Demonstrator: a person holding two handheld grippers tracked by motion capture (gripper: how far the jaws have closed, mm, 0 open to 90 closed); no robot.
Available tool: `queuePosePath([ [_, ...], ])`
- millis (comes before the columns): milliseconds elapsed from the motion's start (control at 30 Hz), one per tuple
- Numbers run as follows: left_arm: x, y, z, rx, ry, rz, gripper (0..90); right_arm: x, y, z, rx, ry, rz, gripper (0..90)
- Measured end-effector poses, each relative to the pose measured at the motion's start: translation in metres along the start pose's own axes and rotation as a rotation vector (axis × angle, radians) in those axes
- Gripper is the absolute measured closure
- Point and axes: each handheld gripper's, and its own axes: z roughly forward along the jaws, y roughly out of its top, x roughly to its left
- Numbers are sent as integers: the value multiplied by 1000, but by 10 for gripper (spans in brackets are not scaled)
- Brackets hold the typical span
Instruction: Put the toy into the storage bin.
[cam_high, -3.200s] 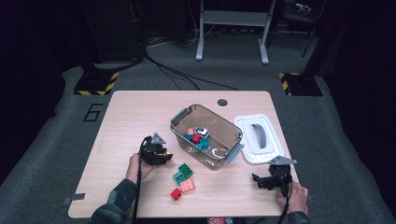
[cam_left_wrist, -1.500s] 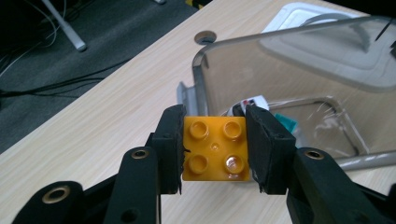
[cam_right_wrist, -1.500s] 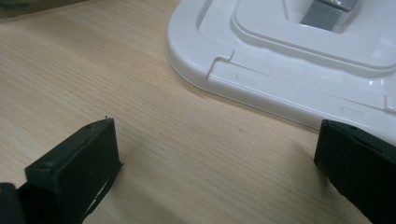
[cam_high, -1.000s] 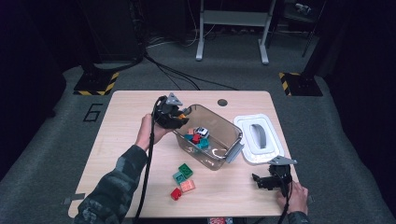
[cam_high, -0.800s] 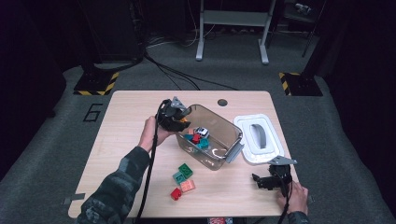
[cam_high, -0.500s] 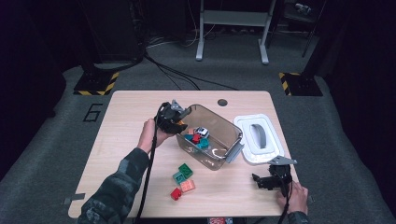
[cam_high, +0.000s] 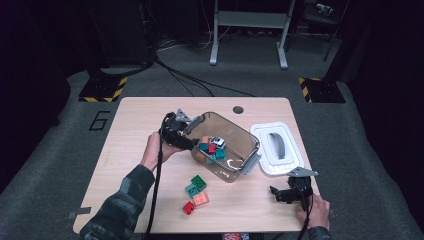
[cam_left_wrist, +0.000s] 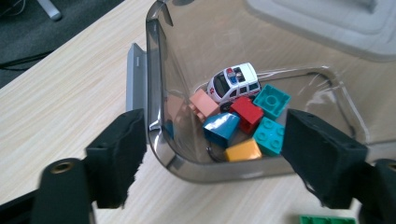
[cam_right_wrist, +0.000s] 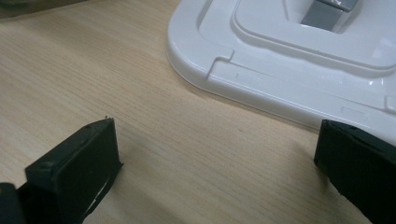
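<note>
Jaws of the left gripper (cam_left_wrist: 212, 158) have just been opening and now stand wide at the rim of the smoky clear bin (cam_left_wrist: 159, 93), mid-table, gripping nothing. Inside: one toy police car (cam_left_wrist: 233, 84) and six bricks (cam_left_wrist: 246, 112). Right gripper (cam_right_wrist: 217, 172) gapes, empty.

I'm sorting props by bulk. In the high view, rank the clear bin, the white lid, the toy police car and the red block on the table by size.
1. clear bin
2. white lid, somewhat smaller than the bin
3. toy police car and red block: both tiny and look alike in size, so I won't rank them.
</note>
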Motion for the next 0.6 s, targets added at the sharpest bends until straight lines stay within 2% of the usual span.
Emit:
queuePosePath([
  [133, -4, -13, -12, -9, -4, 8, 129, 0, 0, 0, 0, 2, 1, 0],
  [333, -15, -39, -20, -15, -4, -12, 68, 0, 0, 0, 0, 2, 2, 0],
  [433, -24, -53, -19, 7, 0, -9, 11, 0, 0, 0, 0, 2, 2, 0],
  [500, -29, -62, -17, 12, -9, -14, 3, 0, 0, 0, 0, 0, 1, 0],
  [600, -38, -75, -13, 43, -24, -2, 0, 0, 0, 0, 0, 2, 2, 0],
])
